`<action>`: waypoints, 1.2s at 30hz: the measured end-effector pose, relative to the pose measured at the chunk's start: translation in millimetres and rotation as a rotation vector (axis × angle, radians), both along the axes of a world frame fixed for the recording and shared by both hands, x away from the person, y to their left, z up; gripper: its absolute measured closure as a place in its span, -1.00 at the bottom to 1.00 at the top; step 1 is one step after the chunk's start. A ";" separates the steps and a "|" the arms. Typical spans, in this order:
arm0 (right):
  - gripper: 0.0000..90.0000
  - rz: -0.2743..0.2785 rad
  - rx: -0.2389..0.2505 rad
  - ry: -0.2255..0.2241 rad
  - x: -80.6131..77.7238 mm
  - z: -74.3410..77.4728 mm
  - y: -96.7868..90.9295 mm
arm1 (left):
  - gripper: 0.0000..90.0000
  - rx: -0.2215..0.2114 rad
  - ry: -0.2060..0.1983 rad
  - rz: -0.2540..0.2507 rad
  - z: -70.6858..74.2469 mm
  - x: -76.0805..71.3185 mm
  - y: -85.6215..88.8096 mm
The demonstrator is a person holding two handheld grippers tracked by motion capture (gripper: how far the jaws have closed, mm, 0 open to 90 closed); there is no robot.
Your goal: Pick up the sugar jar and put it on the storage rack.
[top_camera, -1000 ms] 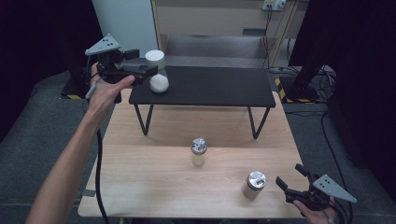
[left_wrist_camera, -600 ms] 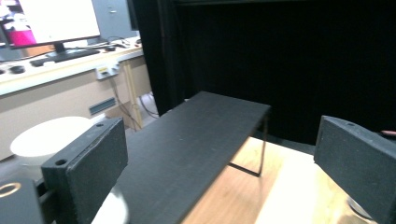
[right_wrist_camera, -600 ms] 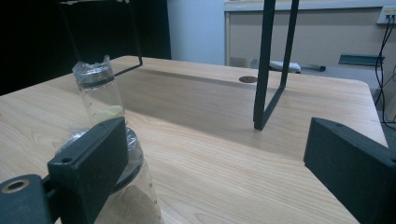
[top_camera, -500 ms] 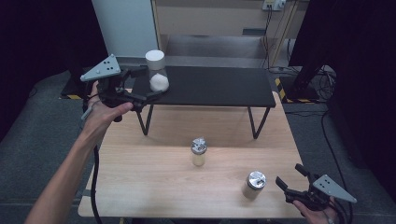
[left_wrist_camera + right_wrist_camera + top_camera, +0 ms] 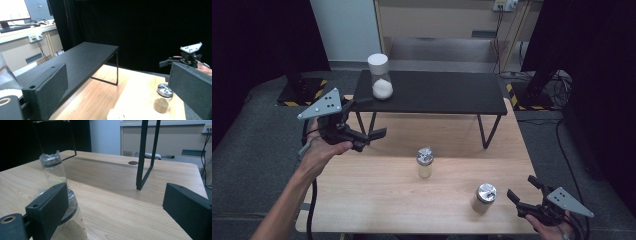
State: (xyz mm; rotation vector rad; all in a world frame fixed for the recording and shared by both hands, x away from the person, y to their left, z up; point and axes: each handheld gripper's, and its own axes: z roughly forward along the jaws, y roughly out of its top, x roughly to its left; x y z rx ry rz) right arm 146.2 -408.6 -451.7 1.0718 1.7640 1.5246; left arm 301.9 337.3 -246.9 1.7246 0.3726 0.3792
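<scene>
1. Left tool (image 5: 373, 117): jaws wide apart, nothing between them, held in the air off the front left corner of the black stand (image 5: 437, 92), over the left part of the wooden counter (image 5: 362, 200).
2. Right tool (image 5: 522, 187): jaws apart, empty, low at the near right corner of the counter, just beside the metal-lidded jar (image 5: 483, 198) but not touching it. In the right gripper view, that jar sits against the left jaw's side, not between the jaws.
3. Done, judging from the layout: white-powder jar (image 5: 381, 80) standing upright on the left end of the black stand, free of both tools. Looks like one of three jars put up.
4. Left to do, as a guess:
   - foil-capped jar (image 5: 425, 162), pale yellowish contents, upright mid-counter, in front of the stand, well apart from both tools.
   - metal-lidded jar, brownish powder, upright near the front right edge of the counter.
5. Plenty of bare stand surface to the right of the white-powder jar for the other two.
6. Progress call: roughly a third through, if all jars belong on the stand. Likely next: grasp of the metal-lidded jar with the right tool, needing a small shift toward the jar to bring it between the jaws.
</scene>
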 end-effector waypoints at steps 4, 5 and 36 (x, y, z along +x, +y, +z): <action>-0.84 0.002 0.000 -0.001 0.2 0.0 0.2 | -0.96 0.002 0.005 -0.003 -9.8 -7.0 2.0; -0.84 0.001 -0.001 -0.001 0.2 0.0 0.3 | -0.96 -0.005 0.011 -0.007 -13.0 -7.9 2.9; -0.84 0.000 0.000 -0.002 -0.4 0.4 0.8 | -0.96 0.020 0.035 0.137 -90.2 -56.1 18.5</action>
